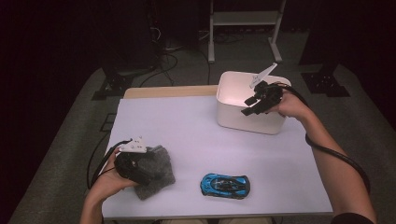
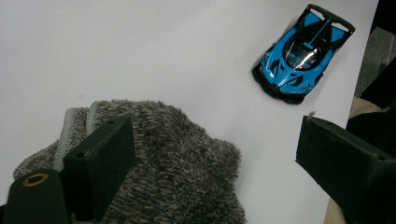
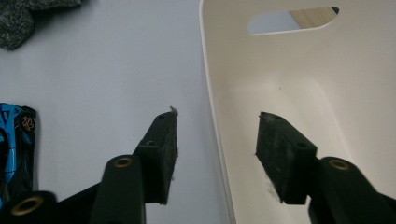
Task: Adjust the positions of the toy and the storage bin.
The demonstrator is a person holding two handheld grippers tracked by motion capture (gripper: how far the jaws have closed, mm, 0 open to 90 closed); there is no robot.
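White bin (image 1: pixel 233 116), the biggest thing on the table (image 1: pixel 187 126), stands at the far right of the pale tabletop, open at the top, with a slot handle cut in one wall. The right gripper view looks down along its rim (image 3: pixel 212 116): one wall runs between the two black jaws, so that one jaw stands outside over the table and the other inside the bin. The right gripper (image 1: pixel 256 103) sits at the bin's near right corner in the high view, held by the person's right hand (image 1: pixel 289 105). Its jaws stand partly apart, straddling the wall, and a gap shows on both sides of the rim, so the pads do not press on it.

Next in size, the grey fuzzy cloth (image 1: pixel 156 172) lies bunched at the near left of the table. The left gripper (image 1: pixel 135 170) rests over its left part, gripped by the left hand (image 1: pixel 109 182). In the left gripper view its jaws are spread wide: one pad lies against the cloth (image 2: pixel 177 163), the other hangs clear beside the table's edge.

Smallest, the blue toy car (image 1: pixel 225 185) sits on its wheels near the front edge, just right of the cloth and well apart from the bin.
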